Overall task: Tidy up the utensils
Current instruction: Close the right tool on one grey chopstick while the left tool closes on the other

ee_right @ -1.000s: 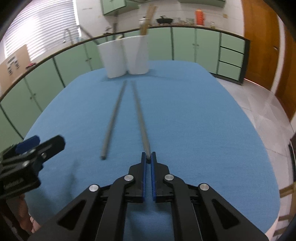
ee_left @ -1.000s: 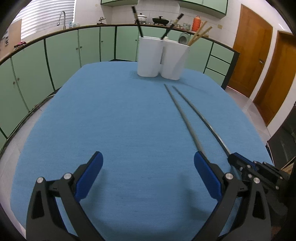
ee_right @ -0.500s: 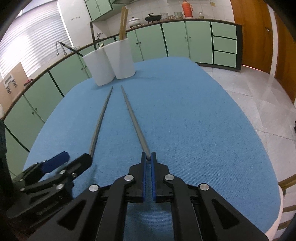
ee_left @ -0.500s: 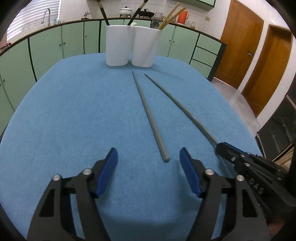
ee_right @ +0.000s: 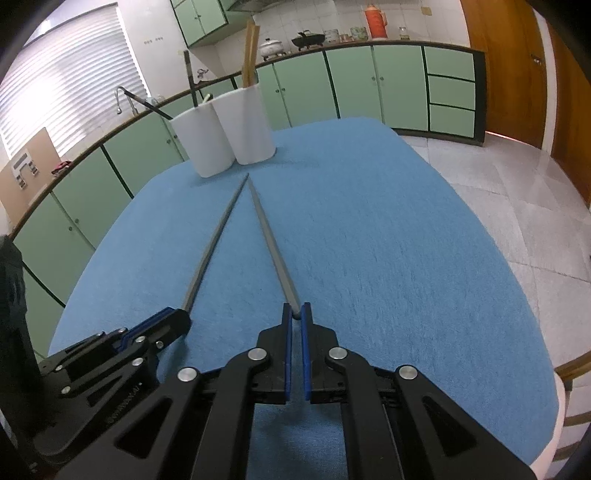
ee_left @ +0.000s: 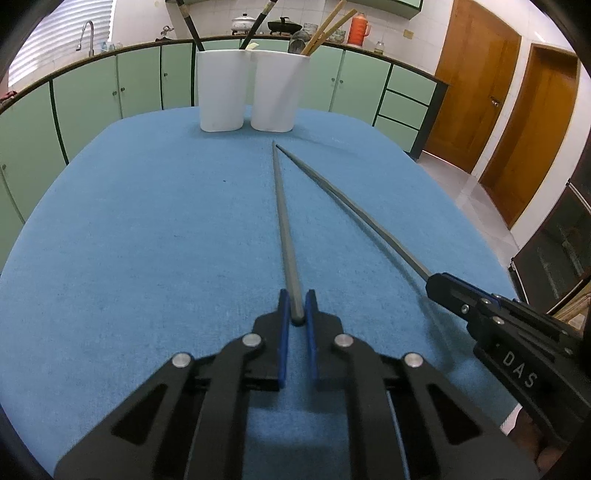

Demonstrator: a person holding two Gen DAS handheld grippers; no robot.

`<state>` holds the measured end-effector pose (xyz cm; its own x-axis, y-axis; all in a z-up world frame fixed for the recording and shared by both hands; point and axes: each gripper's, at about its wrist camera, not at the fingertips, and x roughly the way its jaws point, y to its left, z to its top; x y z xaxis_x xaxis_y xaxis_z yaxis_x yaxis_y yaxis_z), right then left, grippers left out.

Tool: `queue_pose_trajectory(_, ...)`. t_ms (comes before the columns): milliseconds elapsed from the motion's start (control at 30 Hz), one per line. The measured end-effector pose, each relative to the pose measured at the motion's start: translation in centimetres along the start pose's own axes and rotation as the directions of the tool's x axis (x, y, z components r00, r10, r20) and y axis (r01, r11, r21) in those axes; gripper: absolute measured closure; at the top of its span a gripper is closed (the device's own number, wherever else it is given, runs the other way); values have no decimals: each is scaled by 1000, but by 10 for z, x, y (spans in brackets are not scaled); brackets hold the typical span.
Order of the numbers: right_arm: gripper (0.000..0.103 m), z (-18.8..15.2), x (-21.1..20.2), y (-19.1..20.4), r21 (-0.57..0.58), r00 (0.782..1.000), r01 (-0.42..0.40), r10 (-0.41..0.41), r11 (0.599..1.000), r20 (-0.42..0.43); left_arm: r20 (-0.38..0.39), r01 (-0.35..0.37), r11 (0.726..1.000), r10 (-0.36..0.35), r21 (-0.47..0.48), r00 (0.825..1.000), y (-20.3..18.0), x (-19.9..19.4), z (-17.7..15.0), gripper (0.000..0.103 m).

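The left claw, spread wide on either side of the nearer grey chopstick a second ago, has now come together on that stick's thick end; the blue pads press its 2 sides, and it has slid in along the blue surface to get there. The right claw has not altered: it is pinching the butt of the other grey chopstick, exactly as it did a second back.

For the task, this means each of the 2 loose chopsticks now has a claw on it. Both sticks lie flat on the surface, their thin tips almost meeting just short of the 2 white holders at the far edge, their thick ends fanned apart toward the person. The holders already carry dark and bamboo chopsticks. The grasping step looks finished; lifting and dropping the pair into a holder appears to be what remains.

Both claws slant down toward the surface at a moderate angle, fingers reaching forward along the sticks toward the holders. The right claw shows at the lower right of the left wrist view, the left claw at the lower left of the right wrist view, so the 2 sit side by side near the front edge, a little apart. Neither stick has left the cloth yet.
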<state>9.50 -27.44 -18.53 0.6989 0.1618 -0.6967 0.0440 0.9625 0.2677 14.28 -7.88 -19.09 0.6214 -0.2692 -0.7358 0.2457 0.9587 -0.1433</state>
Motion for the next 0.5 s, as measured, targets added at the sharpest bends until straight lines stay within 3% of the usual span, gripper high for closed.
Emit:
queue_pose_trajectory(233,98,11,-19,10,-45,998,12,-9,999,69,74,-47,999,46,5,996,5,-22,13,97)
queue_pose_trajectory(500,99,31,-51,23,-101,985,17,1,995,174,202,-98,995,90,31,975,6,-63,35,97)
